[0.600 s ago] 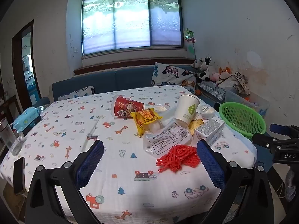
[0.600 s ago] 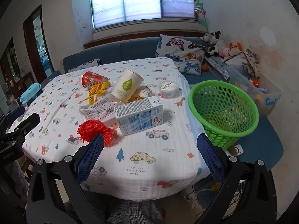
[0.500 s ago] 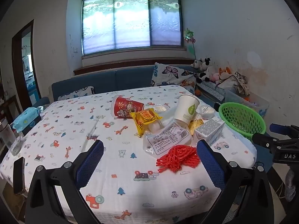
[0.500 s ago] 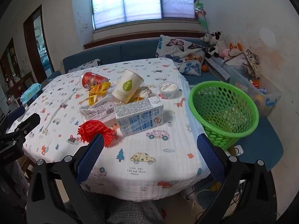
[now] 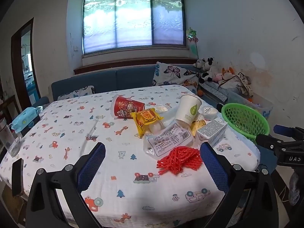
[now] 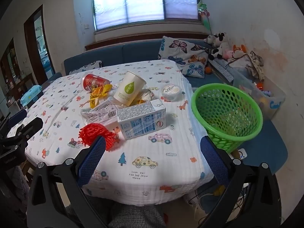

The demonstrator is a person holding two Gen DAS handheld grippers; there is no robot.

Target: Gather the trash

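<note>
Both the left gripper (image 5: 152, 164) and right gripper (image 6: 152, 164) hover with jaws spread wide and empty over the table's (image 6: 152, 180) near edge. The trash sits heaped mid-table: carton (image 6: 141, 120), red net (image 6: 96, 134), cup (image 6: 130, 89), wrappers. Take the carton first with the right gripper, squarely across its narrow sides, then drop it in the green basket (image 6: 228, 114) just beside the table.

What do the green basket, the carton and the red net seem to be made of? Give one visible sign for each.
Green basket: probably moulded plastic, slightly glossy, with regular round holes.
Carton: looks like coated paperboard, with sharp folded edges and a printed surface.
Red net: apparently soft foam or plastic mesh, matte and crumpled.
</note>
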